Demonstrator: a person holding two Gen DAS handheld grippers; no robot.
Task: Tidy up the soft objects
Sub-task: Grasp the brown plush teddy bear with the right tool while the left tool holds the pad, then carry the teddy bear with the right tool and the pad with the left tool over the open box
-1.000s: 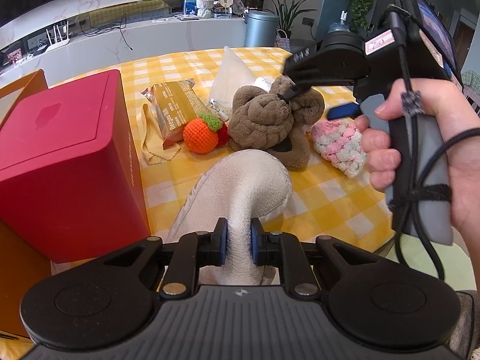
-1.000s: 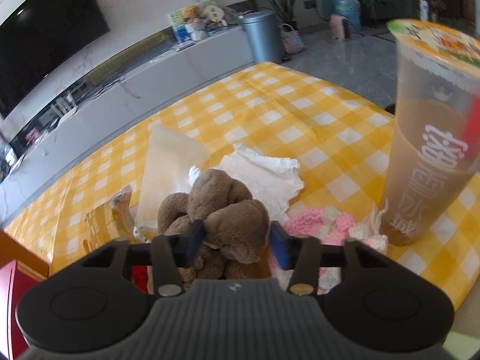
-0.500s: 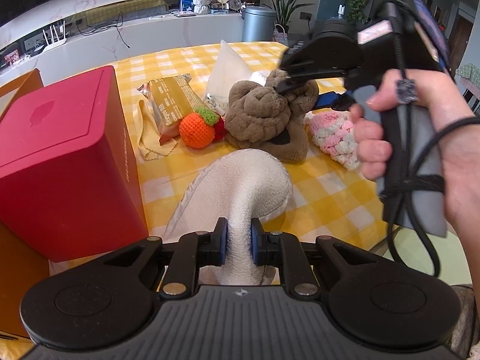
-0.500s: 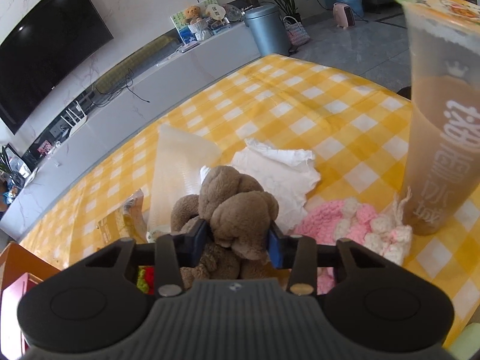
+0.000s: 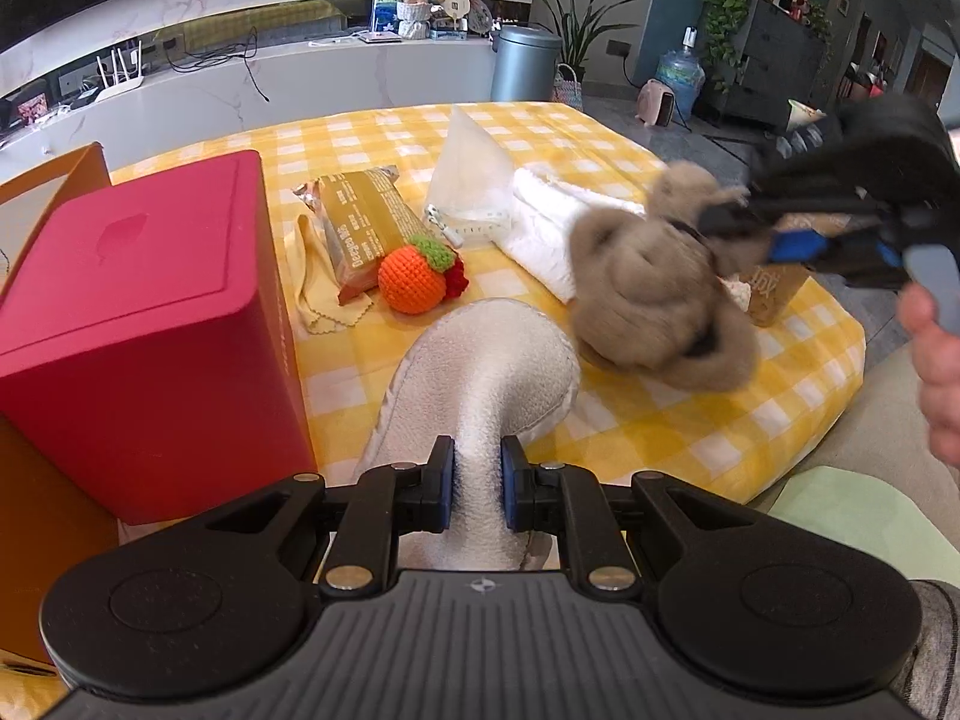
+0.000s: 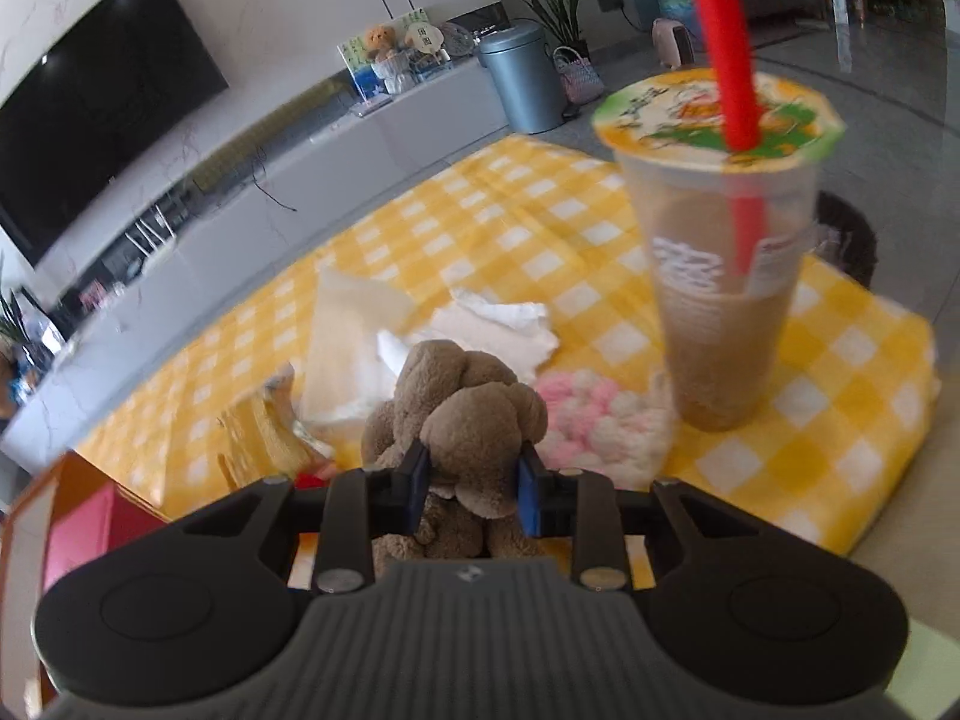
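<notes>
My left gripper [image 5: 477, 492] is shut on a white fleecy slipper [image 5: 486, 372] that droops onto the yellow checked table [image 5: 660, 432]. Over at the right, my right gripper [image 5: 774, 234] has its jaws closing on a brown plush toy [image 5: 648, 294], and the pads press into it. From the right wrist view the plush toy [image 6: 474, 414] bulges between the right gripper [image 6: 471, 480] fingers, off the cloth. An orange crochet ball [image 5: 414, 279] lies mid-table. A pink-and-white crochet piece [image 6: 594, 420] rests just beyond the plush.
A red box [image 5: 138, 330] stands at the left beside an orange carton edge [image 5: 54, 180]. A snack packet [image 5: 366, 228], a yellow cloth [image 5: 312, 294] and a white towel [image 5: 558, 216] lie behind. A tall drink cup [image 6: 720, 276] with a red straw stands at the right.
The right gripper closed on the brown plush toy and carried it up and to the right in the left wrist view. The left gripper kept still with the slipper.
</notes>
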